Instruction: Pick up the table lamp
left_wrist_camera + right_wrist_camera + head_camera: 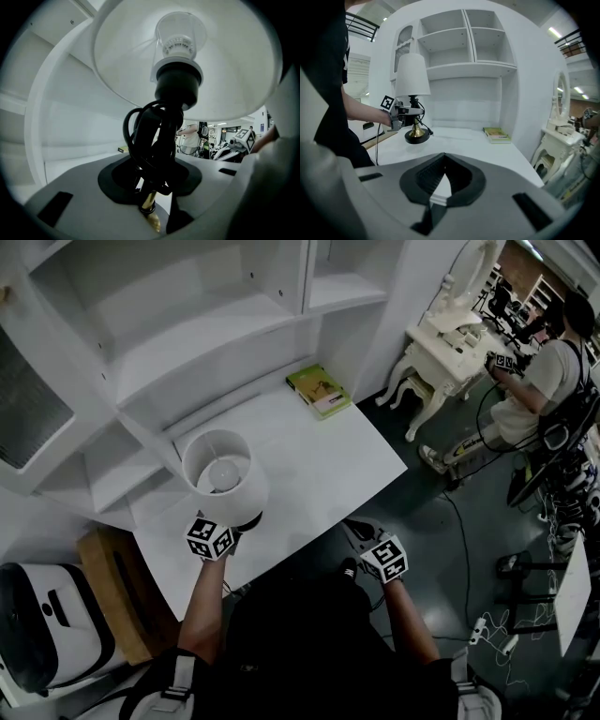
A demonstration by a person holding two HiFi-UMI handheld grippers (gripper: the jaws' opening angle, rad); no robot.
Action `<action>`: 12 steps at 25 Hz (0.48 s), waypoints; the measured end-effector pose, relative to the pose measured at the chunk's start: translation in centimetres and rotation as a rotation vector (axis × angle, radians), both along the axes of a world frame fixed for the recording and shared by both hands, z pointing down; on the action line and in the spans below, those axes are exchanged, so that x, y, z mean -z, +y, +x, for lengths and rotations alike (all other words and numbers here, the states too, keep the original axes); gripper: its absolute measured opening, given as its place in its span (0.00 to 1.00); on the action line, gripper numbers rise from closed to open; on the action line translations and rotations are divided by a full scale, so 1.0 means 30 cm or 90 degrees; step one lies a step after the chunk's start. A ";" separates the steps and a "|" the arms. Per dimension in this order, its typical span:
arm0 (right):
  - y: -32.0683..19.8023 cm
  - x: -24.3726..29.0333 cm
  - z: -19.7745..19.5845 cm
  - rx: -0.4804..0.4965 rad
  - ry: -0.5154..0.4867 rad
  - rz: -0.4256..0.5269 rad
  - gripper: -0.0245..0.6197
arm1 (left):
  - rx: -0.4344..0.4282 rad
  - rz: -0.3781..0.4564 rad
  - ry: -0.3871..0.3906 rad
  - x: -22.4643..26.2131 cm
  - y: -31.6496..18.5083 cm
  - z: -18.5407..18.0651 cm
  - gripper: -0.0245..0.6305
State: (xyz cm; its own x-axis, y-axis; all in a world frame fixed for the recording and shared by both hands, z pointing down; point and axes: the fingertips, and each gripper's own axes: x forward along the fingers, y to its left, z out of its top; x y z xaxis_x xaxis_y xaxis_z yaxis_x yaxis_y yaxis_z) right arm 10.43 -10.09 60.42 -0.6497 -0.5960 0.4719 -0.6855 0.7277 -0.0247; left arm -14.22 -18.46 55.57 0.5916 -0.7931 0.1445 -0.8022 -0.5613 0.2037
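Observation:
The table lamp has a white shade (225, 474), a black socket with a cord wound round the stem (157, 136), and a brass foot on a dark base (416, 136). My left gripper (242, 523) is shut on the brass stem just under the cord bundle (151, 199), and the shade (187, 51) fills the view above. From the right gripper view the lamp (412, 75) stands upright at the desk's left. Its base is close over the white desk (328, 474); contact cannot be told. My right gripper (361, 532) hangs off the desk's front edge, its jaw tips together (443, 161) with nothing between them.
A green book (320, 390) lies at the desk's back right corner. White shelves (187, 324) rise behind the desk. A white dressing table (450, 334) and a person (548, 381) are off to the right, with cables on the floor (487, 624).

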 end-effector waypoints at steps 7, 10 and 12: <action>-0.015 -0.032 0.014 -0.027 -0.025 -0.004 0.05 | -0.024 -0.006 -0.010 0.045 0.041 0.037 0.24; -0.017 -0.042 0.008 -0.032 -0.033 -0.006 0.05 | -0.035 0.001 -0.032 0.064 0.053 0.043 0.24; -0.016 -0.042 0.006 -0.032 -0.035 -0.005 0.05 | -0.039 0.002 -0.038 0.074 0.063 0.047 0.24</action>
